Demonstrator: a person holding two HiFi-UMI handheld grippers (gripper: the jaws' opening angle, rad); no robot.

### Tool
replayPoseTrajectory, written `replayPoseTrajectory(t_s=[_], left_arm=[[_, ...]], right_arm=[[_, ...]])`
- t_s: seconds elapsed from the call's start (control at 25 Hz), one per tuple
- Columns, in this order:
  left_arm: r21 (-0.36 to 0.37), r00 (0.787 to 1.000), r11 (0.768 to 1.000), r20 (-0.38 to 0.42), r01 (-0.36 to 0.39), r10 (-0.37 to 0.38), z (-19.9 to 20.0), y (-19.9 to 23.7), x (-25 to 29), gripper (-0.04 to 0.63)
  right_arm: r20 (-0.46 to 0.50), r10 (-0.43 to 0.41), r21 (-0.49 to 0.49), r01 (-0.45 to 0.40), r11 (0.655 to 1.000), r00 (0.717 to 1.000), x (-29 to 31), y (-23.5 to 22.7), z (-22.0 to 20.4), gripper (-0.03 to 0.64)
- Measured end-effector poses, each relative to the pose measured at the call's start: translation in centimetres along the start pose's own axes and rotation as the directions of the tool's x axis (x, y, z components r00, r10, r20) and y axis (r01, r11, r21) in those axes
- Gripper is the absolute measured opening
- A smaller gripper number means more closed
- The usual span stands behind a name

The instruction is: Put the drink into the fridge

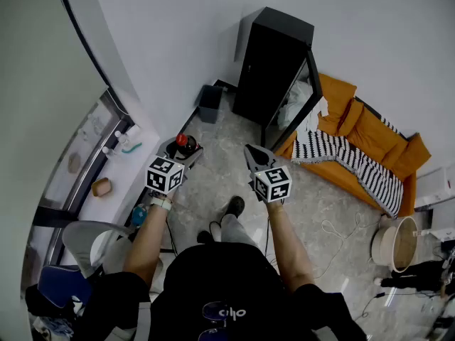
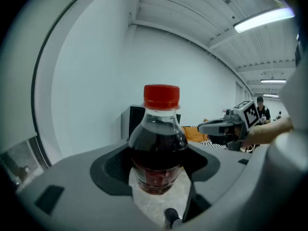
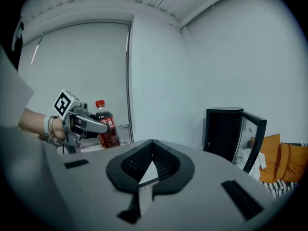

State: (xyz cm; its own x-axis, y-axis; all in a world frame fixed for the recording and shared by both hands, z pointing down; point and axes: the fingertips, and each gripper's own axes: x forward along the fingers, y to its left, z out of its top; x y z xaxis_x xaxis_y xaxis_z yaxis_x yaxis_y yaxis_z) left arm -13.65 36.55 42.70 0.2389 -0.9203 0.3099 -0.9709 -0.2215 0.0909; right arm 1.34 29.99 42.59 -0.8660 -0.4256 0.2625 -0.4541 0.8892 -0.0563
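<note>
Black short-sleeved shirt (image 1: 213,275), black shoes (image 1: 233,206); grey left tongs (image 1: 185,146) and right tongs (image 1: 249,150) carry black-and-white marker cubes (image 1: 165,175).

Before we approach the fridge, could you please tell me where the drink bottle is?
The drink bottle is left of centre in the head view, gripped upright by the left tool, short of the open black fridge.

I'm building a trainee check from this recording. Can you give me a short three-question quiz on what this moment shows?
1. True or false: the left gripper grips the red-capped bottle.
2. What does the right gripper hold? A the bottle; B nothing, its jaws are shut; C a cup.
3. Fill in, open or shut: the black fridge is ____.
Key: 1 true; 2 B; 3 open.
</note>
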Motion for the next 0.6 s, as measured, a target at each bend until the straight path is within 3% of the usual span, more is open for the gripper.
replayPoseTrajectory(t_s=[0.6], left_arm=[[-0.026, 1.0, 1.0, -0.008, -0.003, 0.003, 1.6, 4.7, 5.5, 0.304]], right_arm=[[-0.029, 0.009, -0.001, -0.009, 1.0, 1.0, 5.7, -4.5, 0.9, 0.008]])
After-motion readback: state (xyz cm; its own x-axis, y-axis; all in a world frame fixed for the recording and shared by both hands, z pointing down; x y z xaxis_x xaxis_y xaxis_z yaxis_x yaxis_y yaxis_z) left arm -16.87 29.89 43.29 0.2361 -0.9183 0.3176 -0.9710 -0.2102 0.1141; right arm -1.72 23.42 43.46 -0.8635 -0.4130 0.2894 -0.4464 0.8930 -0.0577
